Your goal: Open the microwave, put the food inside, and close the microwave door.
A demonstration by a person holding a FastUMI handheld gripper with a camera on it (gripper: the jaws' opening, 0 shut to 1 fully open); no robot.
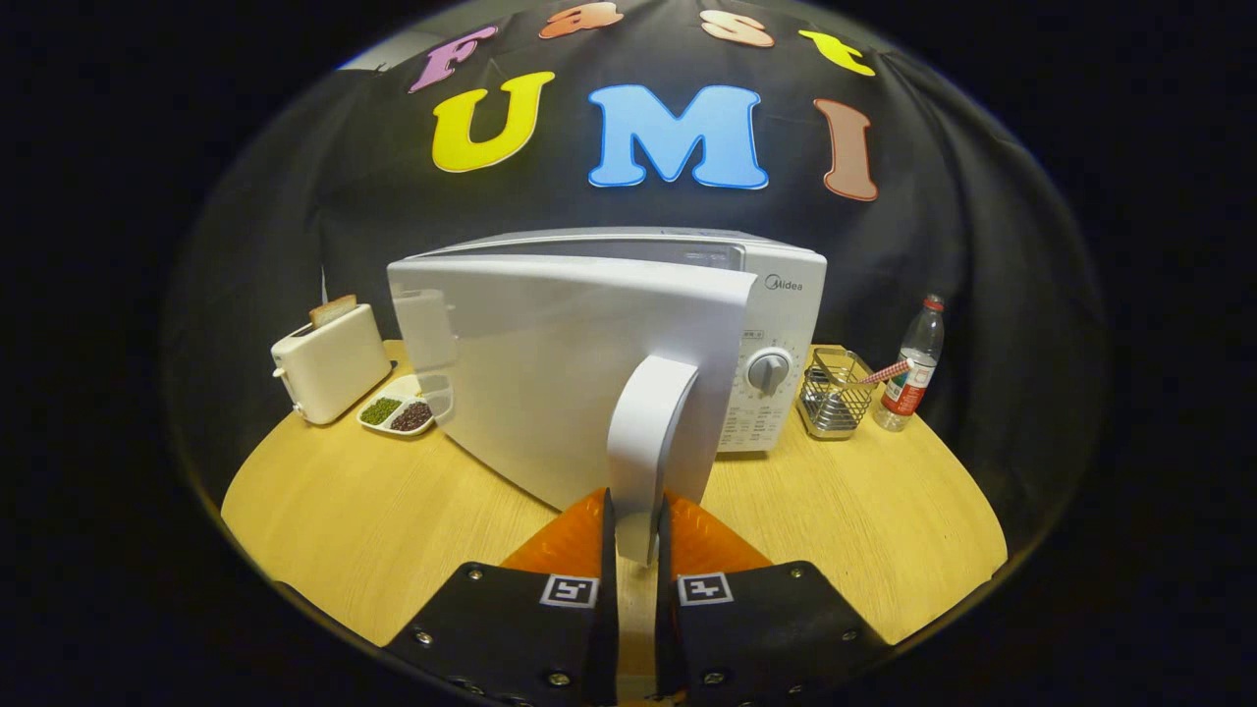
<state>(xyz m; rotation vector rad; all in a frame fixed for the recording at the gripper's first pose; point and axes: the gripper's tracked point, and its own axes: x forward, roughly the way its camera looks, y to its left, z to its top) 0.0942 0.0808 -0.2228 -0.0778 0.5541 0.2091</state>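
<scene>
The claw (636,525) is clamped on the door handle (650,442) of the microwave (628,363), door part-open; food still outside.

A pale wooden counter (334,511) is seen carrying everything. A white microwave (776,324) is set at its middle, its door (550,373) swung open. To the left, a white toaster (329,361) is placed, with a divided dish (398,410) of beans just beside it. To the right, a wire basket (833,395) is set near the microwave, and a water bottle (913,365) stands just beyond it.
</scene>
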